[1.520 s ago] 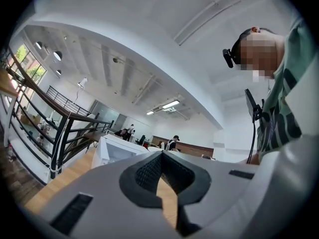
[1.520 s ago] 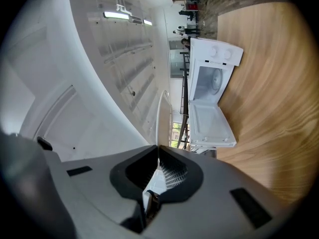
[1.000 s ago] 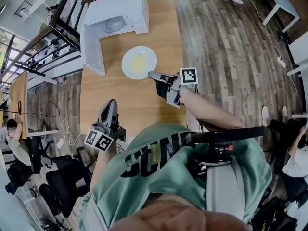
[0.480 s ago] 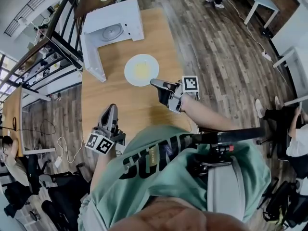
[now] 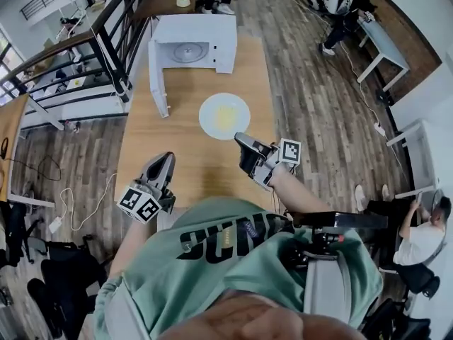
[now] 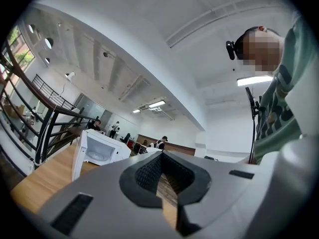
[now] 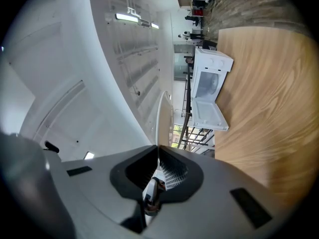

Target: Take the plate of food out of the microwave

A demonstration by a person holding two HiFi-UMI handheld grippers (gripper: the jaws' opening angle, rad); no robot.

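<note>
Your right hand-held gripper (image 5: 240,137) clamps only the near rim of the plate of food (image 5: 224,116), already outside the microwave (image 5: 219,34), over the worktop (image 5: 177,127). Tilt it and the food slides off. Your left hand-held gripper (image 5: 167,157) is closed, empty.

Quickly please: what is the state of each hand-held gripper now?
Left hand-held gripper: closed, empty.
Right hand-held gripper: closed on the rim of the round white plate of yellow food.
</note>
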